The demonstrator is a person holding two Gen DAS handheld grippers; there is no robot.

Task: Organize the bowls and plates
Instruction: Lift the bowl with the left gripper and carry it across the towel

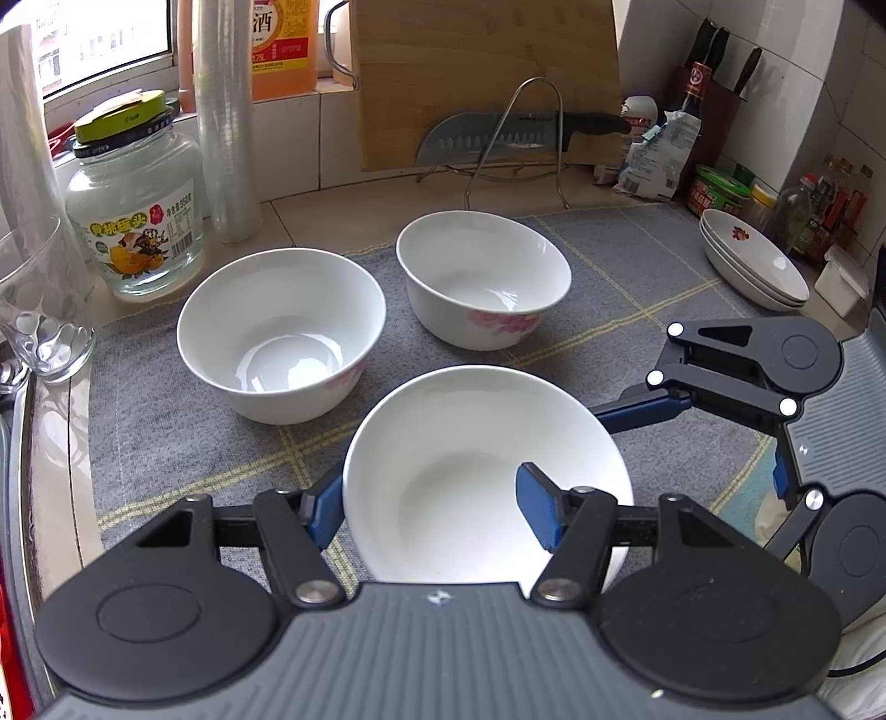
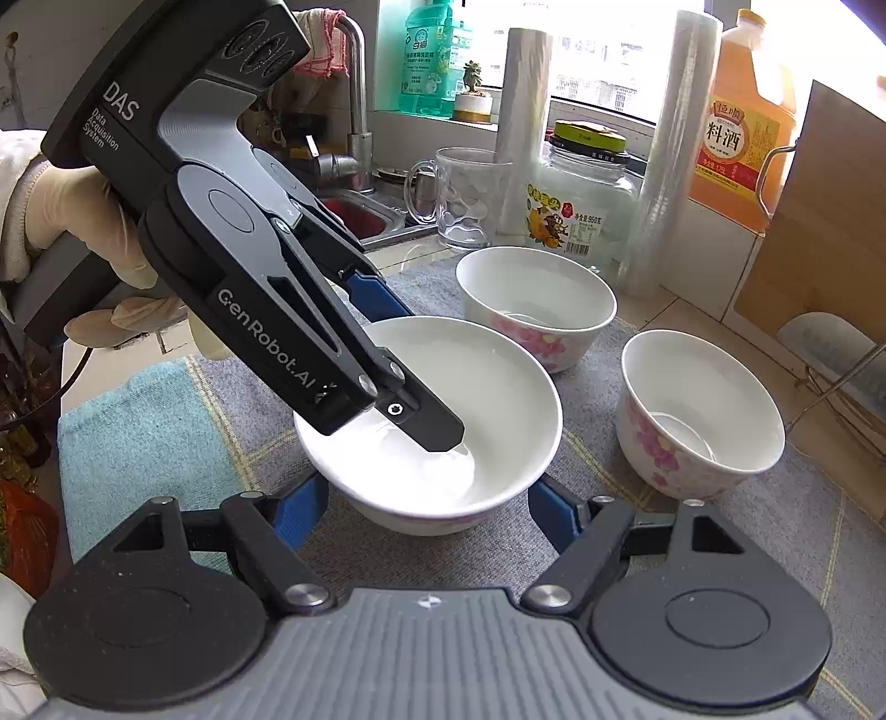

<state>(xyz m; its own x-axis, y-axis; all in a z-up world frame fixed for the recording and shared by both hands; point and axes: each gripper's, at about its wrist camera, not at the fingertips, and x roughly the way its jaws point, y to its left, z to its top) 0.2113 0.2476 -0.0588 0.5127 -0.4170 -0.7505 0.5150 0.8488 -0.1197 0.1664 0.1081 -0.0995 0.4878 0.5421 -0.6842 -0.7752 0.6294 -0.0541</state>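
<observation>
Glazed white ceramic bowl: slippery, fragile; left gripper clamped on 9-o'clock rim; right gripper straddling, contact unclear.

Home kitchen. Evidence: tiled table under a window; steel sink with tap at 11 o'clock in the right wrist view; wooden cutting board and cleaver on a wire rack at 12 o'clock in the left wrist view; knife block, sauce bottles at 2 o'clock; cooking wine jug; dish soap.
</observation>
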